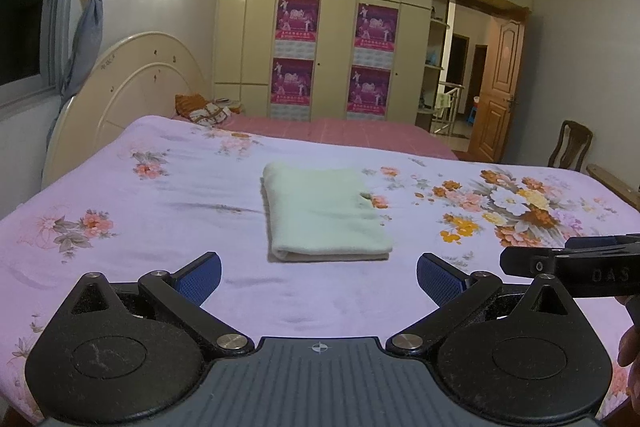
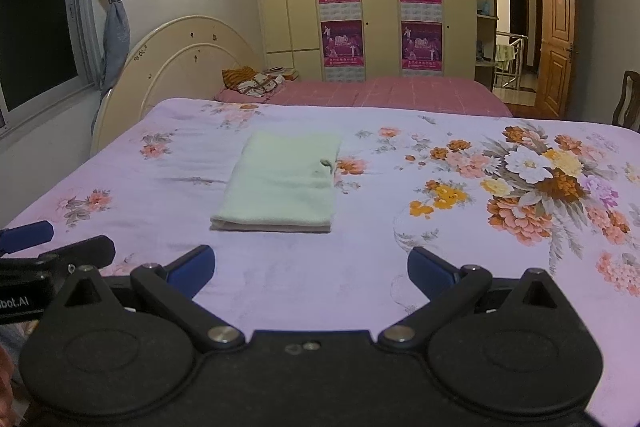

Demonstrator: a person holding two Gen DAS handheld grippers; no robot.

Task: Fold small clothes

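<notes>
A pale green cloth point(image 1: 324, 213) lies folded into a neat rectangle on the floral pink bedspread point(image 1: 160, 211). It also shows in the right wrist view point(image 2: 282, 183). My left gripper point(image 1: 319, 277) is open and empty, held above the bedspread just short of the cloth's near edge. My right gripper point(image 2: 311, 271) is open and empty too, a little to the right of the cloth and short of it. Each gripper shows at the edge of the other's view: the right one in the left wrist view point(image 1: 576, 261), the left one in the right wrist view point(image 2: 44, 247).
A cream headboard point(image 1: 132, 83) stands at the far left. A small pile of patterned clothes point(image 1: 204, 109) lies on the far pink mattress. A cream wardrobe point(image 1: 332, 27) with posters fills the back wall. A wooden chair point(image 1: 570, 145) and an open door point(image 1: 500, 83) are at the right.
</notes>
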